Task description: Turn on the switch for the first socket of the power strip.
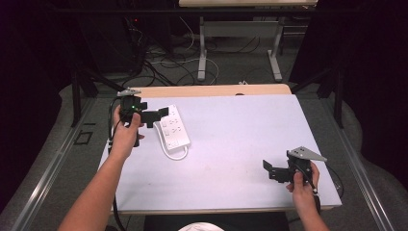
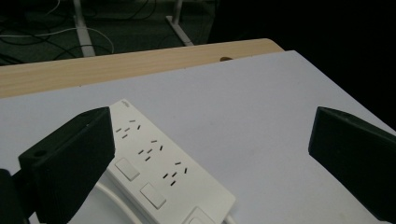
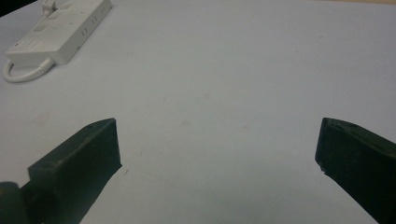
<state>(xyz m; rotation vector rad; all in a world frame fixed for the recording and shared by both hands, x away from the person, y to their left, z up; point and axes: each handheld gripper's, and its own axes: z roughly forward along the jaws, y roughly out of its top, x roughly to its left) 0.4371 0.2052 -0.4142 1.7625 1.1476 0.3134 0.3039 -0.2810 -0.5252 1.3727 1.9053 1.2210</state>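
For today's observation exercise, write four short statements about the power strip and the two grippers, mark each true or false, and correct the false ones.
1. The left gripper is next to the power strip. True.
2. The right gripper is clamped on the power strip. False: it is open, far from it, over the bare table.
3. The power strip is black. False: it is white.
4. A white cable loops from the strip's near end. True.

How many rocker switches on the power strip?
3 in the left gripper view, in a row along the near edge of the power strip: one by the left jaw, one mid-strip, one cut off at the bottom edge. More may be out of frame.
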